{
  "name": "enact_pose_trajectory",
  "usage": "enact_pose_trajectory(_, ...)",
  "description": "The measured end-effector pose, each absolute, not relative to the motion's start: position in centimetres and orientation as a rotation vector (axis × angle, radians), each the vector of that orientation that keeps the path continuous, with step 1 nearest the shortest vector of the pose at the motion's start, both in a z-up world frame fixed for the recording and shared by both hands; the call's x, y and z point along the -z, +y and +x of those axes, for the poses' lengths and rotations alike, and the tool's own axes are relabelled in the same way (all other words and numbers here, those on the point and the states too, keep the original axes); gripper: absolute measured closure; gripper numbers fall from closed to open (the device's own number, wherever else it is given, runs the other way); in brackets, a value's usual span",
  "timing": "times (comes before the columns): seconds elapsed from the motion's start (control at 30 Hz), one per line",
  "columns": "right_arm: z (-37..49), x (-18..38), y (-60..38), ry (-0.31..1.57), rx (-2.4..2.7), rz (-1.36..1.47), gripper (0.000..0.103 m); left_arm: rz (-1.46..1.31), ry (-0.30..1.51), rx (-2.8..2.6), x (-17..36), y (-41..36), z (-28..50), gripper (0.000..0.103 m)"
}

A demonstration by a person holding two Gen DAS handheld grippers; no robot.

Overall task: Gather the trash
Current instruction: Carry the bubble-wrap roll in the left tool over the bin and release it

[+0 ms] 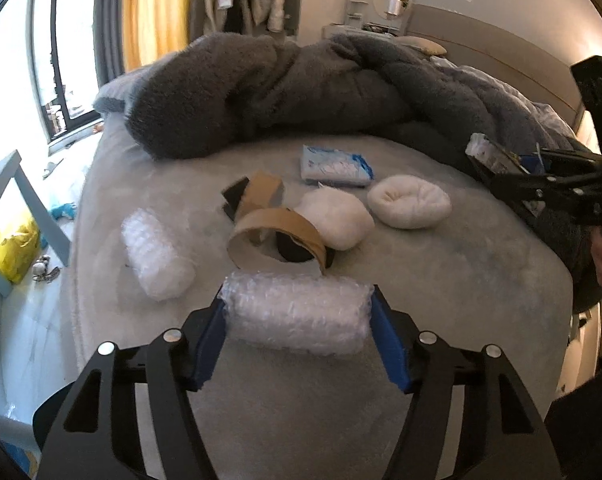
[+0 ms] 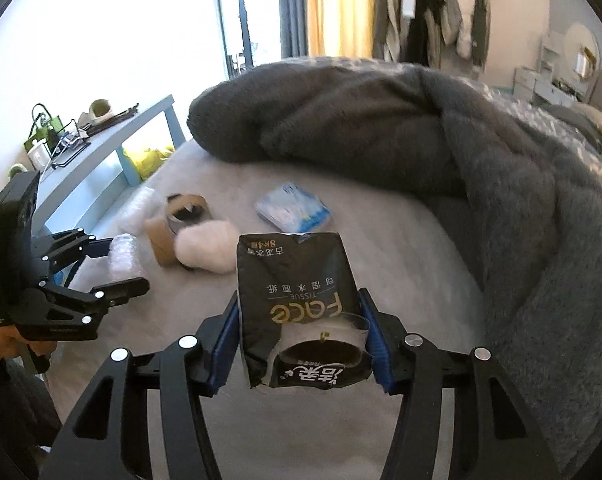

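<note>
My left gripper (image 1: pixel 297 312) is shut on a roll of bubble wrap (image 1: pixel 297 318), just above the grey bed (image 1: pixel 441 280); it also shows in the right wrist view (image 2: pixel 113 268). My right gripper (image 2: pixel 301 332) is shut on a black tissue pack (image 2: pixel 297 296) held above the bed; it shows at the right edge of the left wrist view (image 1: pixel 513 168). On the bed lie a second bubble wrap roll (image 1: pixel 157 256), brown cardboard strips (image 1: pixel 273 232), two white fluffy wads (image 1: pixel 409 200) and a blue-white packet (image 1: pixel 335 166).
A heaped dark grey blanket (image 1: pixel 281 92) covers the far side and right of the bed. A light blue shelf (image 2: pixel 101 156) with a yellow bag (image 1: pixel 11 248) stands left of the bed. Small litter lies on the floor there.
</note>
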State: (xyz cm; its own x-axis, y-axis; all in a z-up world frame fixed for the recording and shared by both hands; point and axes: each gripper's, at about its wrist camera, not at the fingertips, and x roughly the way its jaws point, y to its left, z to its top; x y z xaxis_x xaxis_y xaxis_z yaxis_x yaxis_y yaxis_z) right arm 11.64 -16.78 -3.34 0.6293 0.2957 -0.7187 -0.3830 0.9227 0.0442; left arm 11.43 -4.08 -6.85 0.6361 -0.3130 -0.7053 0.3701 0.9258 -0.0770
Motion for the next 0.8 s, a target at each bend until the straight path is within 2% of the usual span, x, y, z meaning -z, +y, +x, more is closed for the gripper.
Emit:
enact_pose_trajectory(0.13, 11.6, 2.8, -15.5, 0.786, -0.400, -0.119, 0.047, -0.001, 0.814, 0.344, 6.5, -3.1, 11.8, 0.035)
enact_pose_trajectory(0.8, 11.3, 2.1, -4.7, 0.736, -0.502, -0.131, 0.047, -0.053, 0.736, 0.177, 2.4, 4.5, 7.6, 0.036)
